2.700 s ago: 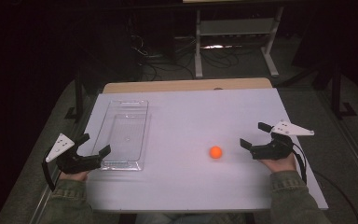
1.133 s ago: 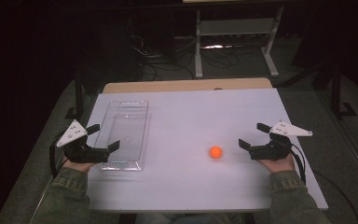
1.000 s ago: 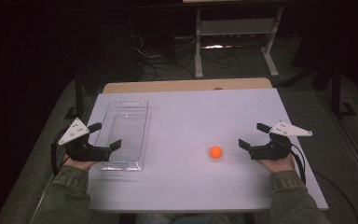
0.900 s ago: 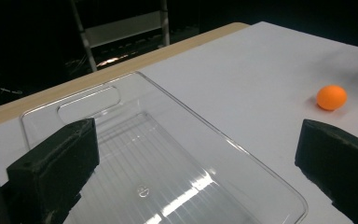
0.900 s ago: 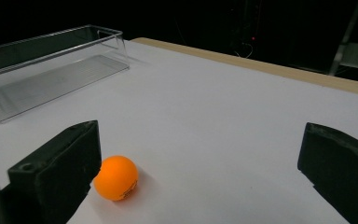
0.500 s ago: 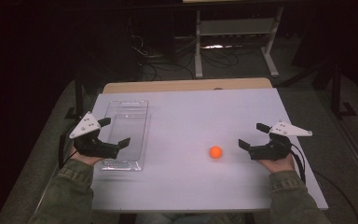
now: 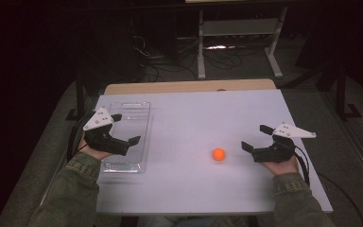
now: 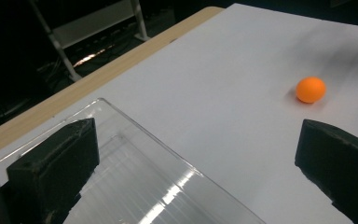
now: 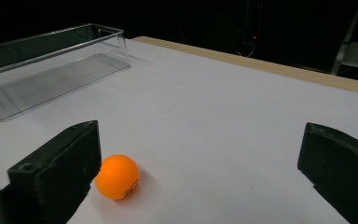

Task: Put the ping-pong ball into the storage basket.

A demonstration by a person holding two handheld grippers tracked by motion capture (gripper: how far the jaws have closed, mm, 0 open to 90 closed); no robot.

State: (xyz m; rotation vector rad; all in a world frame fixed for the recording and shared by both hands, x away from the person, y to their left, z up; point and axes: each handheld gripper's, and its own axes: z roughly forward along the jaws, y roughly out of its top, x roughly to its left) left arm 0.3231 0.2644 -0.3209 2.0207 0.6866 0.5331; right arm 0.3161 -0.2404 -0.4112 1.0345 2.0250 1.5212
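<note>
While the orange ball (image 7: 219, 154) lies on the white table (image 7: 203, 113) just where it lay in the earlier high views, a little toward the person's right of the middle, the scene around it has changed on one side. The right gripper (image 7: 256, 138) holds the same place near the right edge, its jaws spread wide and pointing at the ball, which sits just beside their tips without touching them; in the right gripper view the ball (image 9: 117, 177) rests close against the inner side of the jaw at the left of that picture, though whether they meet cannot be told. The left gripper (image 7: 125, 128) has moved: 2.7 seconds ago it sat at the near left corner beside the clear plastic tray (image 7: 134, 109), and since then it has risen forward and inward, so that it now hangs over the near half of the tray, jaws spread and holding nothing. In the left gripper view the tray's long wall (image 8: 168, 156) runs between the jaws, with the ball (image 8: 311, 89) well apart on the bare table beyond
</note>
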